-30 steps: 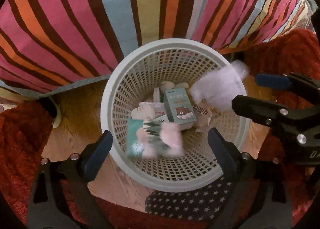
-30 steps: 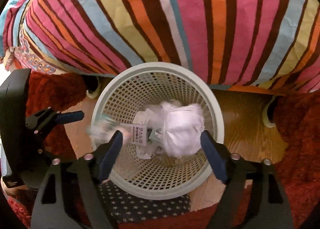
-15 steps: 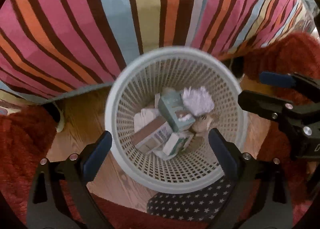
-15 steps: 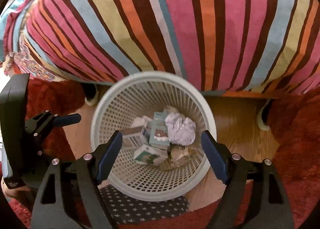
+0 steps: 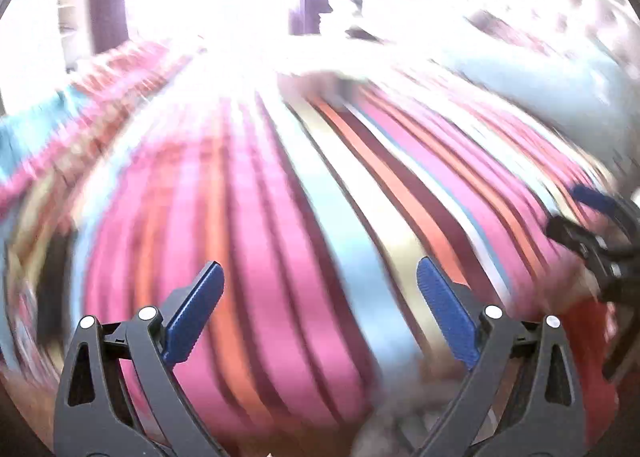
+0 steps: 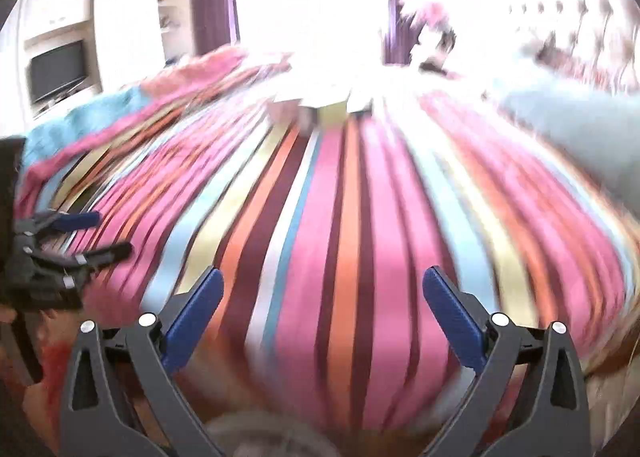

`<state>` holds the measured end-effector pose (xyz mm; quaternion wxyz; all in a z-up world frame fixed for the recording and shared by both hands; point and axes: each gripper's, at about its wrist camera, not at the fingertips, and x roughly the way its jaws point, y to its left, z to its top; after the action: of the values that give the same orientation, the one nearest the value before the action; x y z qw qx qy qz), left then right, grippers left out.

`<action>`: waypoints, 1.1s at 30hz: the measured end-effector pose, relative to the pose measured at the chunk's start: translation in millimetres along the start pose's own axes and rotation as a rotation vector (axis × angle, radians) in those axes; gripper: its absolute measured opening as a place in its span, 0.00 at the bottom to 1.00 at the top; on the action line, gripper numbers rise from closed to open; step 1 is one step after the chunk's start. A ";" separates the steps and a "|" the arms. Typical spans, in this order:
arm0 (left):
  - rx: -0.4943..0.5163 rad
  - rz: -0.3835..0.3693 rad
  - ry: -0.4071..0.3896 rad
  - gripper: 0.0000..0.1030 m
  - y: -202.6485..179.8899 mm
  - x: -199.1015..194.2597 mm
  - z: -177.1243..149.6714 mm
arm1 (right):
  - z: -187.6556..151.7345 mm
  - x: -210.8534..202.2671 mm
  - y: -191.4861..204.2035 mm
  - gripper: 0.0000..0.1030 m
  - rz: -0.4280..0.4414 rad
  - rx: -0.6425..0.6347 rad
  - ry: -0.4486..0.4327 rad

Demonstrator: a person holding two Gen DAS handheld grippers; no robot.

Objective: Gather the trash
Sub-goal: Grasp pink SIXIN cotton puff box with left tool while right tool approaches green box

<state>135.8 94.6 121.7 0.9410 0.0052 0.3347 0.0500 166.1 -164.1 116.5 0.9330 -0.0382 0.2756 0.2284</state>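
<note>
Now both cams are showing heavy motion blur over the striped bedspread (image 6: pixel 344 225), which is filling most of each view. Left gripper (image 5: pixel 320 297) is standing w/ jaws wide apart, nothing between them. Right gripper (image 6: pixel 323 301) jaws have just been opening and are also standing wide, nothing between them. Trash isn't visible anywhere; only a grey blurred curve at the bottom edge of the right view, prob. the basket (image 6: pixel 276 445), can't tell for sure. Bright window glare is washing out the background.
</note>
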 end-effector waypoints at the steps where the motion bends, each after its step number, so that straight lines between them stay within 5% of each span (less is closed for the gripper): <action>1: -0.027 0.021 -0.022 0.92 13.5 13.8 23.3 | 24.7 23.9 2.3 0.93 -0.016 0.003 -0.015; 7: -0.078 0.040 -0.047 0.92 67.2 93.0 119.5 | 107.2 134.5 13.9 0.93 -0.040 0.034 -0.020; 14: 0.001 0.045 -0.069 0.92 81.7 159.1 176.5 | 155.2 228.9 15.5 0.93 -0.062 0.089 0.032; 21: 0.063 -0.008 -0.071 0.92 84.0 203.9 209.1 | 170.3 265.8 15.8 0.93 -0.089 0.055 0.084; 33: 0.259 -0.231 -0.043 0.92 26.2 262.4 232.7 | 166.7 277.8 -39.5 0.92 -0.054 0.081 0.156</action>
<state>482.4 151.7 138.3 0.9389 0.0888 0.3164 -0.1020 473.2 -54.0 107.6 0.9153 -0.0254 0.3552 0.1882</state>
